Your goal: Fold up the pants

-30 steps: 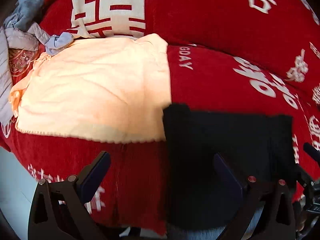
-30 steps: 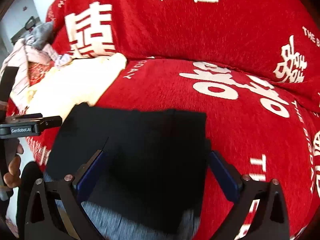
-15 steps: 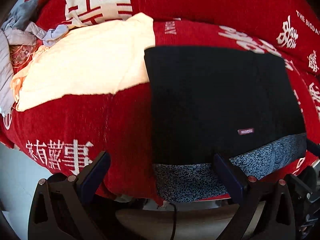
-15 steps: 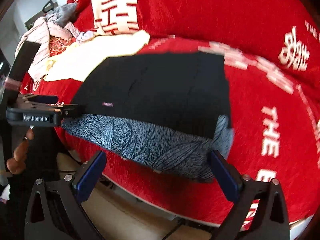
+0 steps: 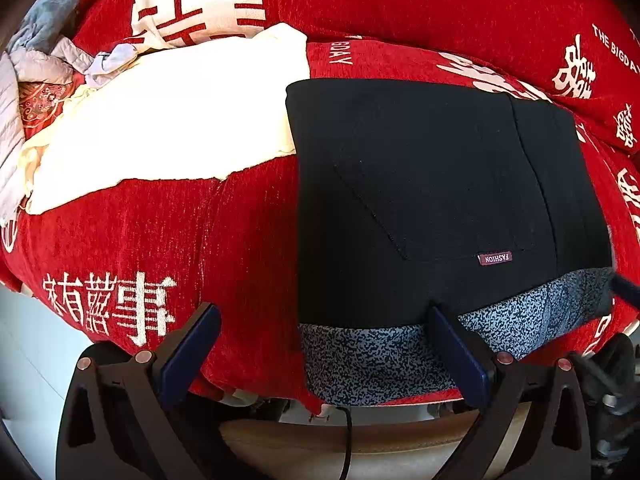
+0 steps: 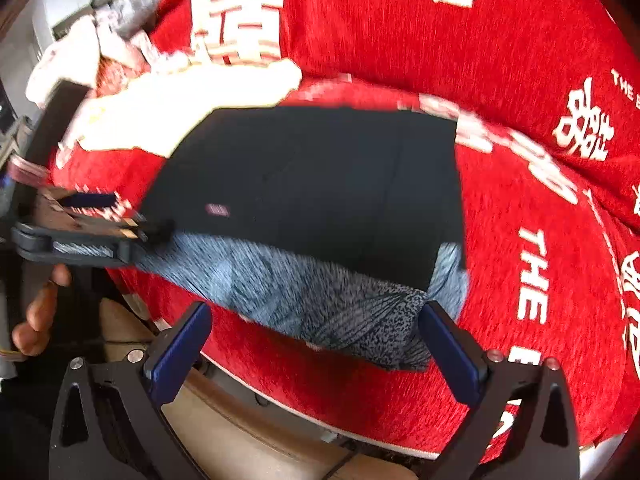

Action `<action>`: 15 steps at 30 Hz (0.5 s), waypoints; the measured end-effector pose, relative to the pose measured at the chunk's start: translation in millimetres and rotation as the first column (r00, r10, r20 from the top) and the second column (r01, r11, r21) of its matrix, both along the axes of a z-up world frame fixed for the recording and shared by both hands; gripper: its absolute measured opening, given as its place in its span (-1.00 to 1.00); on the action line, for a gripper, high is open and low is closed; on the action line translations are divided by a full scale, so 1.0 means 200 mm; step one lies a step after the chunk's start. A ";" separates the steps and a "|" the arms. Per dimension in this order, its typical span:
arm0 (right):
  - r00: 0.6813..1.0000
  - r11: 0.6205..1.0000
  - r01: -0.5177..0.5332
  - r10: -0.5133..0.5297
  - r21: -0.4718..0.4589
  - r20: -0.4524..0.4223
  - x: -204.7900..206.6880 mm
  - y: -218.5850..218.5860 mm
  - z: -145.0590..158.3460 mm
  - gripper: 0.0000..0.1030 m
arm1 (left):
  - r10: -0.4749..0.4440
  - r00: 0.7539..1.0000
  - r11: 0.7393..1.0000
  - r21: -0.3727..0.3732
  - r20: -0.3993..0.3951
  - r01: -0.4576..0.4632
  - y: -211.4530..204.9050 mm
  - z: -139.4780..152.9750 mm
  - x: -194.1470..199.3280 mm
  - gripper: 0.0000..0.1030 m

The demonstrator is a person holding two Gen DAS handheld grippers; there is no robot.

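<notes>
L wrist view: pants (image 5: 432, 200), black w/ a blue-speckled layer showing along the near edge, lie folded into a flat rectangle on the red sofa cover (image 5: 248, 232), just right of a cream towel (image 5: 168, 120) whose edge they seem to touch. Small "FASHION" tag (image 5: 495, 258) near the front-right. Left gripper (image 5: 324, 344) is spread wide, nothing pinched; its R finger overlaps the speckled near hem in the picture, contact can't be told, L finger is over bare red cover. So pants sit ahead of and to the right of this gripper, near hem closest. Handling guess: soft, limp, light-ish fabric, several layers thick so stack prob. slides on the plush cover and layers can shift; not fragile. Best hold prob. at the near hem corners or the left side edge, pinching all layers together, not just the top one. Heap of grey/patterned clothes (image 5: 36, 68) far left, well apart. R wrist view (blurry): same pants (image 6: 320, 184) centred ahead, speckled edge (image 6: 320, 296) hanging a bit over the sofa front. Right gripper (image 6: 316, 340) also spread wide, holding nothing; fingers bracket the near hem, R one by the near-right corner, touching or not unclear. Left gripper body (image 6: 80, 240) seen at left by the pants' near-left corner, w/ person's hand (image 6: 40, 312) under it. Fold looks close to done, judging by the compact shape.
</notes>
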State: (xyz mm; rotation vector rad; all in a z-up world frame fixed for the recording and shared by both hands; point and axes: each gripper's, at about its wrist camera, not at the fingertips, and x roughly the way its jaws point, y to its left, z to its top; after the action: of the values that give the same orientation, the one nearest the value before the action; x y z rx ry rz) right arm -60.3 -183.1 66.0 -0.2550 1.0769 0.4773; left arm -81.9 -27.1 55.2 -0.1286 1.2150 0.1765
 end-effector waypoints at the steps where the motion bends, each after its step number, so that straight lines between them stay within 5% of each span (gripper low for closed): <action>1: 1.000 1.000 0.010 -0.010 -0.007 -0.017 0.01 -0.01 -0.03 1.00 | 0.000 1.000 1.000 -0.003 -0.001 0.000 0.00 0.00 0.00 1.00; 11: 0.988 0.996 0.017 -0.002 -0.090 0.156 -0.03 0.06 0.35 1.00 | 0.013 0.998 0.999 0.033 0.055 -0.015 -0.04 0.20 0.02 1.00; 15: 0.983 0.978 0.133 -0.109 -0.162 0.149 0.06 0.08 0.36 1.00 | 0.027 0.994 0.998 0.045 0.105 -0.031 -0.07 0.33 0.04 1.00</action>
State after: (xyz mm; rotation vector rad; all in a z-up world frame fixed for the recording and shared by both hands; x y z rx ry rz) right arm -49.2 -166.9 138.4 -0.3665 0.9909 0.2532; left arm -74.6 -40.9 120.7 -0.1132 1.1040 0.2210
